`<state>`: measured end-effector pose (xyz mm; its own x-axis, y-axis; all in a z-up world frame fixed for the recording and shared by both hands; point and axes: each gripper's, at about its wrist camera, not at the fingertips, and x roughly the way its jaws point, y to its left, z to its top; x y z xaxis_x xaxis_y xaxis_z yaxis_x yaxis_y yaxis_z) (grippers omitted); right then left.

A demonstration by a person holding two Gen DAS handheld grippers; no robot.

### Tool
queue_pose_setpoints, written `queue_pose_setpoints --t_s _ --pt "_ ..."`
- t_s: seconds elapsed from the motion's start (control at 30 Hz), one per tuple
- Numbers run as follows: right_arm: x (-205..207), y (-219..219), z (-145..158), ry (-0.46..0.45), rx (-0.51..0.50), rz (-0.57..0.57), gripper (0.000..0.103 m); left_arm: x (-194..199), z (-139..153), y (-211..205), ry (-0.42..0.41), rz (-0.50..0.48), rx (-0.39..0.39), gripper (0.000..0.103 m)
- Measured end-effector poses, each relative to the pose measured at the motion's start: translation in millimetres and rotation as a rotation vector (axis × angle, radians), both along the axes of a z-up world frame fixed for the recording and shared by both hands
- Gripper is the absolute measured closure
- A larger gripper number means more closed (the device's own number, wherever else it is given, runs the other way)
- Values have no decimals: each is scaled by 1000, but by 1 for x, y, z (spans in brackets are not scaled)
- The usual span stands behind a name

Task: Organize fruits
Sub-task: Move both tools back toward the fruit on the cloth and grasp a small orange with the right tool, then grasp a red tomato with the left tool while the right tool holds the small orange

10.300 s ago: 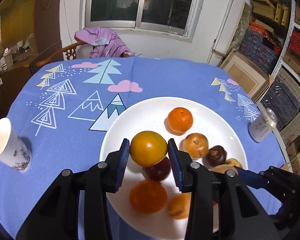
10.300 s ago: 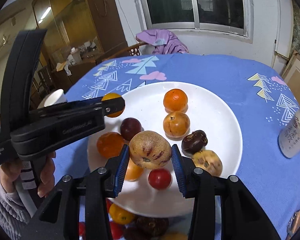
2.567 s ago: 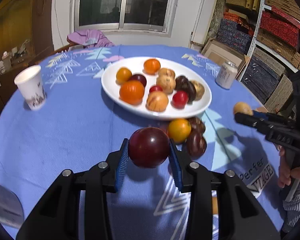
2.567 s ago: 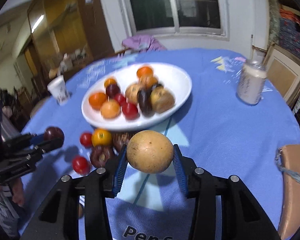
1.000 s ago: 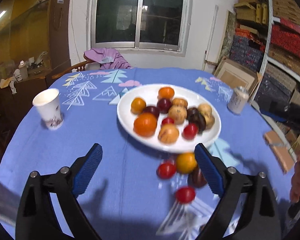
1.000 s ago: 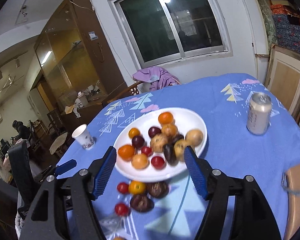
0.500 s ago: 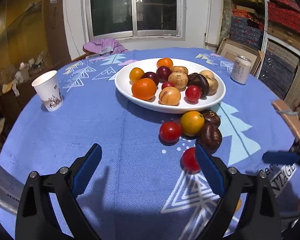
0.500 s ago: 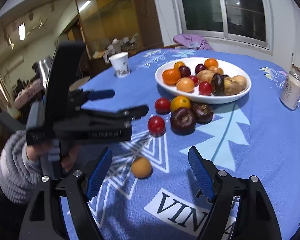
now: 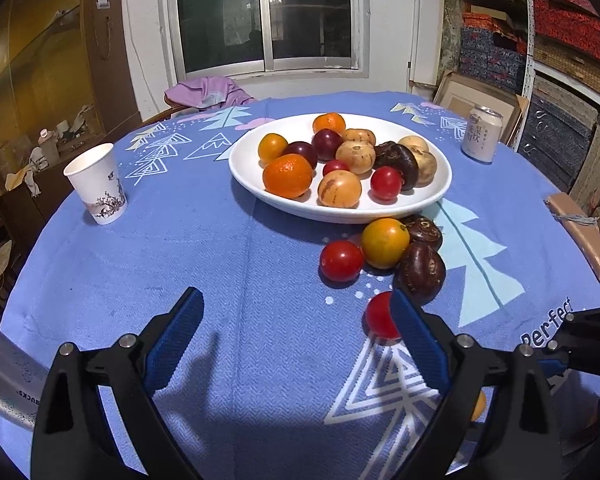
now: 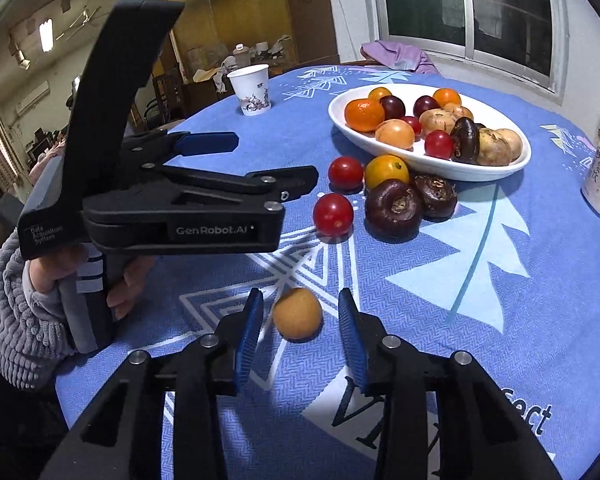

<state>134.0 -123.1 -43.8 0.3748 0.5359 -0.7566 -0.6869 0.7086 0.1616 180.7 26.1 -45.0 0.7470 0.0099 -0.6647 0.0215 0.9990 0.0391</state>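
**Fruit between closing fingers: small, round, ready to roll**

Right gripper (image 10: 300, 322) points down at a small tan-orange fruit (image 10: 297, 313) lying alone on the blue-clothed tabletop (image 10: 480, 300), well apart from the white plate (image 10: 496, 170) and nearer the person than the loose cluster beside it. Its fingers (image 10: 247, 334) are closing with the fruit between them, but a gap shows on both sides, so the pads do not press on it yet.

By its look the fruit is light, smooth-skinned and nearly spherical. That suggests it will roll at a nudge: if one pad arrives first, it could skid across the cloth rather than settle into the grip. The safest hold is probably across its widest middle, both pads meeting it level and together, low enough that it cannot squirt upward. The skin seems firm but thin, so a gentle squeeze should do; a hard clamp may bruise it.

Left gripper (image 9: 296, 344) hovers with its fingers (image 9: 176, 334) spread wide and nothing between them. A red tomato (image 9: 378, 316) lies just beside its right pad, partly hidden by it. That tomato, another red tomato (image 9: 341, 261), a yellow-orange fruit (image 9: 385, 243) and two dark wrinkled fruits (image 9: 420, 268) remain off the plate, so the sorting looks unfinished.
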Motion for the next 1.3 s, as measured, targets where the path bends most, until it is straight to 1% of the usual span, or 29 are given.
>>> queue_pose_setpoints --t_s 0.2,0.23,0.3,0.37,0.43,0.53,0.8,0.9,1.0,1.1,1.2,1.3 --pt "3 6 -5 18 -31 10 65 1 -2 -2 13 -17 -6 11" --pt "3 7 -6 22 -37 11 65 1 -2 -3 15 -21 -6 12" --pt "4 9 -8 30 -52 17 68 2 -4 -5 24 -31 -8 17" --pt "5 12 -10 36 -66 19 71 3 -6 -7 37 -48 -13 27" --pt "5 13 -11 34 -68 21 72 4 -9 -9 48 -65 -12 33" --pt "6 12 -11 37 -67 15 75 2 -9 -15 38 -87 -2 33" --pt "5 7 -5 21 -36 11 76 -5 -5 -27 6 -151 16 33" --pt "2 2 -1 3 -34 11 76 -3 -9 -34 22 -183 31 33" --pt "2 -6 2 -31 -51 -24 76 2 -12 -38 51 -203 24 33" --pt "8 -22 6 -46 -47 -91 76 8 -15 -37 72 -205 2 33" --pt "19 -41 13 -46 -6 -168 76 13 -18 -39 96 -216 -14 37" --pt "27 -55 18 -37 53 -212 76 16 -21 -44 115 -235 -20 43"
